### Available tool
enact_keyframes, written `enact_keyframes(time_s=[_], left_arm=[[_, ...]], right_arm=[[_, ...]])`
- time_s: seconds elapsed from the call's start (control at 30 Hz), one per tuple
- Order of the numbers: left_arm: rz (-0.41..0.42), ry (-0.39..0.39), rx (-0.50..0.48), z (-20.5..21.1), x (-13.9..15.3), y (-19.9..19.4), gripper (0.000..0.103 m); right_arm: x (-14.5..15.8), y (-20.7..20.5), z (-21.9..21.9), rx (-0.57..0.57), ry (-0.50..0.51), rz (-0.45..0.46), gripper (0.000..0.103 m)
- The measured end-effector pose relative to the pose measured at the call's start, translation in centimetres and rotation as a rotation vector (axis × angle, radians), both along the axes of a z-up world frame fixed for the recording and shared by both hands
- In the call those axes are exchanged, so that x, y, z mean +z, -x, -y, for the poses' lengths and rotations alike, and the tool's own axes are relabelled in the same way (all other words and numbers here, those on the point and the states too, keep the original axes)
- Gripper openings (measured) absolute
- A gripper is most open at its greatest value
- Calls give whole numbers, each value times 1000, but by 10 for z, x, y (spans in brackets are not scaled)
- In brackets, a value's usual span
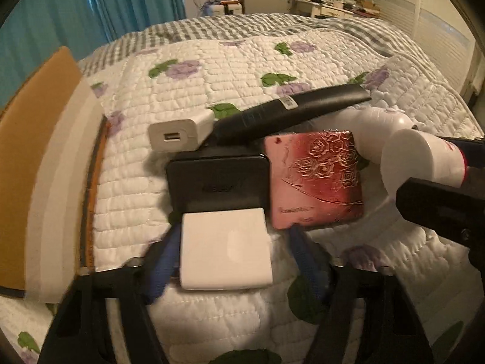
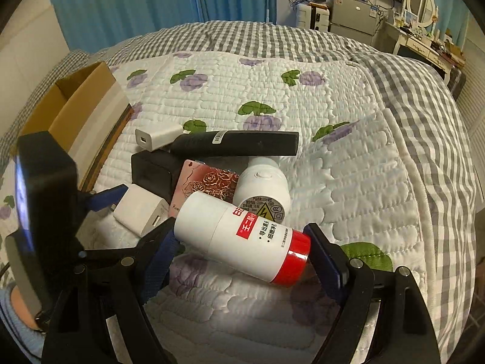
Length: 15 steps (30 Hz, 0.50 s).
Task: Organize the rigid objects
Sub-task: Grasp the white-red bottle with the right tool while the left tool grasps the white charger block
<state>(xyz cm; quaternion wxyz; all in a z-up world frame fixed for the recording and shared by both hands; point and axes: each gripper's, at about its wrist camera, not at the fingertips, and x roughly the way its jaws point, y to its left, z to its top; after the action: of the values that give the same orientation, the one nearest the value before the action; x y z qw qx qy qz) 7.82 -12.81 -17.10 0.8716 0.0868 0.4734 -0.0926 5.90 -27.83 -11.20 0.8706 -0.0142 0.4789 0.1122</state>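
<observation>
My left gripper [image 1: 235, 242] stands open around a white square charger [image 1: 225, 248] lying on the quilt; its left blue finger [image 1: 163, 261] touches the charger's side, and the right finger stands a little apart. My right gripper [image 2: 242, 242] is shut on a white bottle with a red band [image 2: 242, 236], gripped end to end and held just above the pile. Beyond lie a black box [image 1: 218, 182], a pink rose-embossed case [image 1: 315, 179], a white USB plug [image 1: 178, 135], a long black tube [image 1: 291, 106] and a white round device [image 2: 263, 188].
An open cardboard box [image 2: 75, 103] stands at the left edge of the bed, close to the pile. The flowered quilt [image 2: 303, 106] stretches bare to the back and right, over a grey checked blanket [image 2: 424, 121]. Blue curtains and furniture stand behind the bed.
</observation>
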Motion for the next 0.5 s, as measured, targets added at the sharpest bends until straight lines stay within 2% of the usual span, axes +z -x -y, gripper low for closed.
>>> enact_keyframes(time_s=[0.03,0.3,0.5], left_arm=[[4,-14,5,0,0,0,51],[-6,-1,7,-5,13,12,51],[16,26,28,-16,42,31,51]], right_arm=[[0,0,0,0,-1,0,83],[3,4,-1,0,9,17,83],[17,17,-9,6,50,62,83]])
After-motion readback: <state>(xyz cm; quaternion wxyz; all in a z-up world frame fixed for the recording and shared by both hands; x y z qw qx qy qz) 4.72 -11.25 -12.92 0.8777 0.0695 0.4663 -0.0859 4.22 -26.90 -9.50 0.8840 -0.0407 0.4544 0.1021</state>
